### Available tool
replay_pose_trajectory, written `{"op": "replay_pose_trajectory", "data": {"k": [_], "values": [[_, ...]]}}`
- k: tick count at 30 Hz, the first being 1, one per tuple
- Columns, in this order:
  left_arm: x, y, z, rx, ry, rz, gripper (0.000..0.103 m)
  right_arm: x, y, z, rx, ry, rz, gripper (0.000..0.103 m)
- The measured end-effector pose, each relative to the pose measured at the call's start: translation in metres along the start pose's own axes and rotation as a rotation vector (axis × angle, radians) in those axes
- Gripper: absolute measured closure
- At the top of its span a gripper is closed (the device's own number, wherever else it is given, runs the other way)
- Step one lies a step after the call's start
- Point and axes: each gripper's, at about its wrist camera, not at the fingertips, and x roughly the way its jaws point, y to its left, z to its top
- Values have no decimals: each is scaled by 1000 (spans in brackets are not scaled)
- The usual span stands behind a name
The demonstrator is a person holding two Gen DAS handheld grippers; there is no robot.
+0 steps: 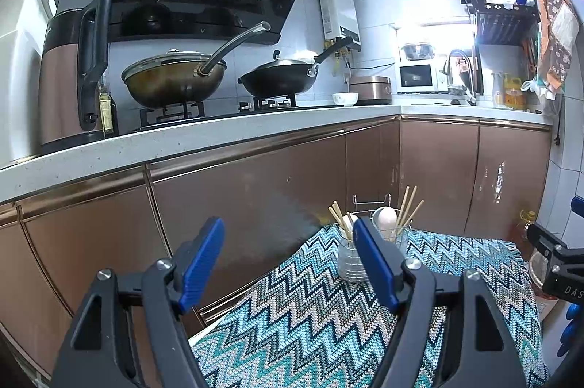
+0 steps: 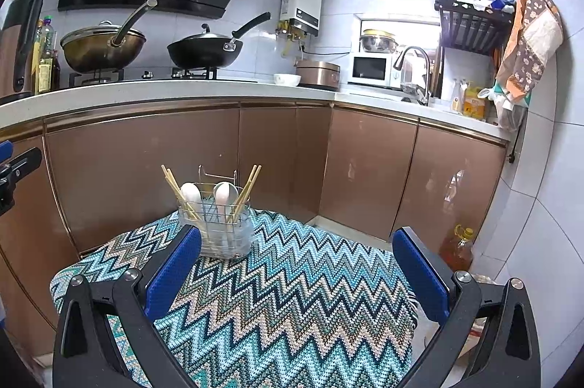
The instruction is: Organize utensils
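Note:
A wire utensil holder [image 2: 222, 227] in a clear base stands at the far edge of a small table under a zigzag cloth [image 2: 292, 296]. It holds two white spoons [image 2: 191, 194] and wooden chopsticks [image 2: 248, 185] leaning out to both sides. In the left wrist view the same holder [image 1: 352, 260] shows behind the right finger. My left gripper [image 1: 288, 264] hangs open over the table's left edge with nothing between its blue pads. My right gripper [image 2: 297, 269] is open above the cloth, nearer than the holder, and empty.
Brown cabinet doors [image 2: 365, 169] run behind the table under a white counter [image 2: 182, 92] with two woks on a hob. A bottle of oil [image 2: 458, 247] stands on the floor at the right by the tiled wall. The right gripper's body [image 1: 558, 267] shows at the left view's right edge.

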Motion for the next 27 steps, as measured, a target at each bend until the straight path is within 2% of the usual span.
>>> {"op": "replay_pose_trajectory", "data": {"k": [27], "values": [[5, 2, -1, 3, 7, 1, 31, -1, 1, -1, -21, -8, -29, 0]]}}
